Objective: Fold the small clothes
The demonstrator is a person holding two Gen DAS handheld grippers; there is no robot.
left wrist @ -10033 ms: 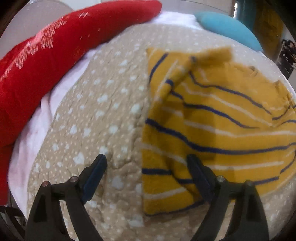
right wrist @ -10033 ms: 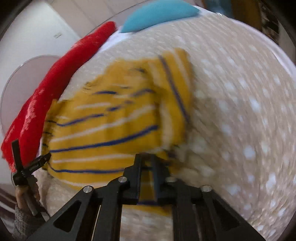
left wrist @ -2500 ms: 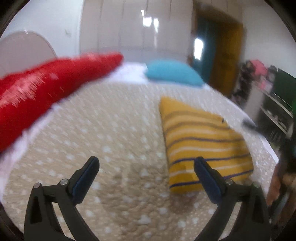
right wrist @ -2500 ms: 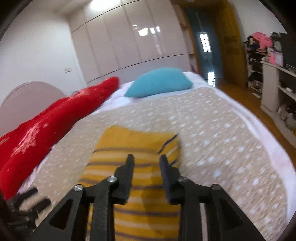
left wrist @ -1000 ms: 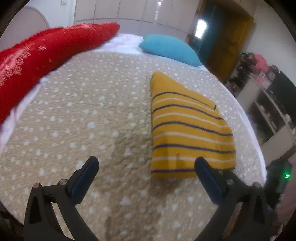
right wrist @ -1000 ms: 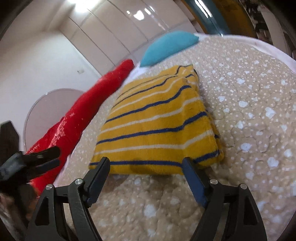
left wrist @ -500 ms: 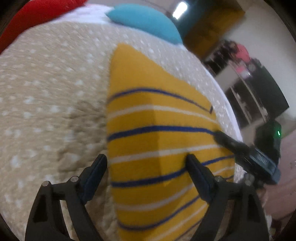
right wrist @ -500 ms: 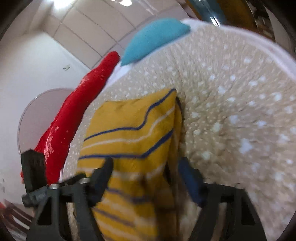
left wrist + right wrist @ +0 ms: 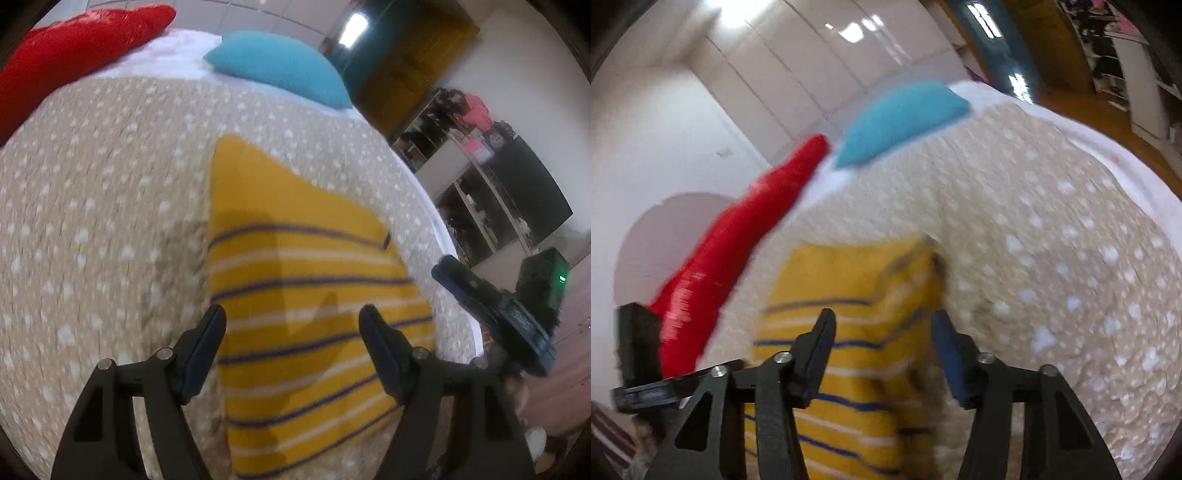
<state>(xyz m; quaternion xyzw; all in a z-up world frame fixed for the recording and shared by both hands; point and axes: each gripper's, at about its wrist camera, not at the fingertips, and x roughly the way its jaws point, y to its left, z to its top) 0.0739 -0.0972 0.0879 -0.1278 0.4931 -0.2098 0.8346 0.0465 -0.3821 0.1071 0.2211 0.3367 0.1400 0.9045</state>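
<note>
A folded yellow garment (image 9: 303, 295) with blue and white stripes lies flat on the dotted beige bedspread (image 9: 103, 206). My left gripper (image 9: 293, 332) hovers over its near half. The jaws are closing, with the garment's width between them and the left finger (image 9: 205, 347) at its left edge; I see no pad pressing on the cloth. In the right wrist view the garment (image 9: 849, 280) is blurred. My right gripper (image 9: 882, 339) straddles its right part with jaws closing. The right gripper (image 9: 491, 314) also shows beside the garment's right edge.
A long red cushion (image 9: 74, 48) and a teal pillow (image 9: 277, 70) lie at the head of the bed. The bed's white edge (image 9: 1126, 166) curves along the right. Past it stand shelves (image 9: 472, 177) and a dark doorway (image 9: 406, 62). My left gripper (image 9: 639, 354) shows at far left.
Both grippers have come in over the garment from its two sides and their jaws have narrowed. A second ago the garment lay ahead of wide-open jaws.
</note>
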